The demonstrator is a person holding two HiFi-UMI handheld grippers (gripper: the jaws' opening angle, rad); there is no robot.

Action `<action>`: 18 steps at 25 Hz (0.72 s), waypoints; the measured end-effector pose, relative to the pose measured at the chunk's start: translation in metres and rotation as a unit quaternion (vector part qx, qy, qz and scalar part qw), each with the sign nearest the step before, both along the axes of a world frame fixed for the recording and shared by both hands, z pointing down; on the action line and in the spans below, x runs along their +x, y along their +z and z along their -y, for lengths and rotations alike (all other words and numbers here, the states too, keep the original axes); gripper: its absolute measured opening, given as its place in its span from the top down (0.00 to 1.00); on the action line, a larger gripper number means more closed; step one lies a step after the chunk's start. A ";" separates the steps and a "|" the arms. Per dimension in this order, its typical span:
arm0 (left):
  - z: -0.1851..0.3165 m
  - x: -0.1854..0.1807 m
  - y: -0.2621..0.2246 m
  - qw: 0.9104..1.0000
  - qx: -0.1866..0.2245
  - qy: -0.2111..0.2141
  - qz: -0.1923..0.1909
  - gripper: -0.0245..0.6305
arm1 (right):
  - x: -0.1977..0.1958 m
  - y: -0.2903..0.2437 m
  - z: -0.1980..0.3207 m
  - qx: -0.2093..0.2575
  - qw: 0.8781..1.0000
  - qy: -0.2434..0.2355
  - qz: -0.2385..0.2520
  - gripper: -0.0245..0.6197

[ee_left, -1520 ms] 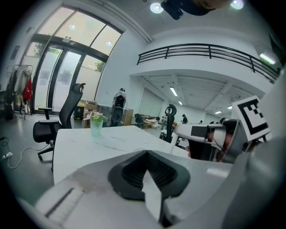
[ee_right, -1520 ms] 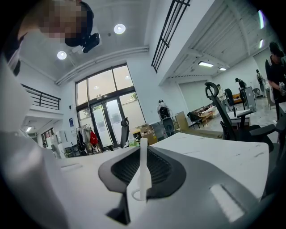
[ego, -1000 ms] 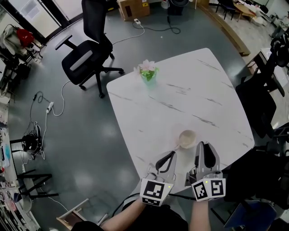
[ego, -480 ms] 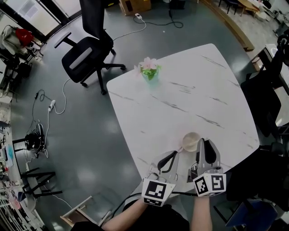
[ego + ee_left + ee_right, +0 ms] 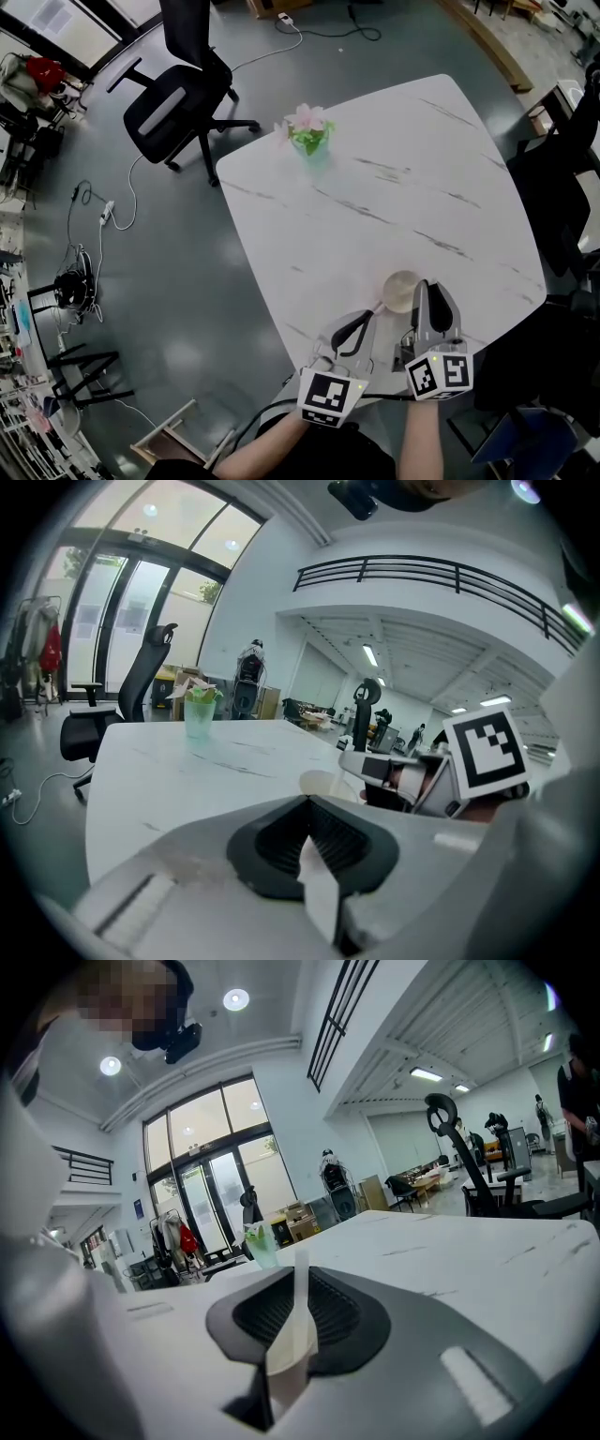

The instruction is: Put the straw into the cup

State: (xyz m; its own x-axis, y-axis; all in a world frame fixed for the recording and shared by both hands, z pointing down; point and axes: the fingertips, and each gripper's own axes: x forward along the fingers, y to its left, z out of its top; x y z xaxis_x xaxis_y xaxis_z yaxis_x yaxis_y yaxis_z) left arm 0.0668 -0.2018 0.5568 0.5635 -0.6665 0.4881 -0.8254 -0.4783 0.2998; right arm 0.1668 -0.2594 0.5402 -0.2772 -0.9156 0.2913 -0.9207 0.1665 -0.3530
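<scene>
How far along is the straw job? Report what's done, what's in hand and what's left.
Done: pickup. The left hand-held gripper is shut on a white strip. The right hand-held gripper is shut on a second white strip. Each is likely straw or wrapper; I can't tell which. In hand: both are close to the cup on the table. Left: nothing shows standing in the cup, so insertion is not yet done.

The table (image 5: 403, 169) is glossy, marble-veined white. The left gripper (image 5: 361, 323) and right gripper (image 5: 431, 292) are smooth grey plastic with ribbed black pads (image 5: 272, 841), closed on a matt white straw (image 5: 319, 888) and a translucent strip (image 5: 298, 1326).
</scene>
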 end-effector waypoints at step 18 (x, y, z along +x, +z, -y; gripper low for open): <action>0.000 0.000 0.002 1.000 -0.005 0.004 0.001 0.96 | -0.002 0.012 -0.001 -0.016 1.000 0.004 -0.013 0.83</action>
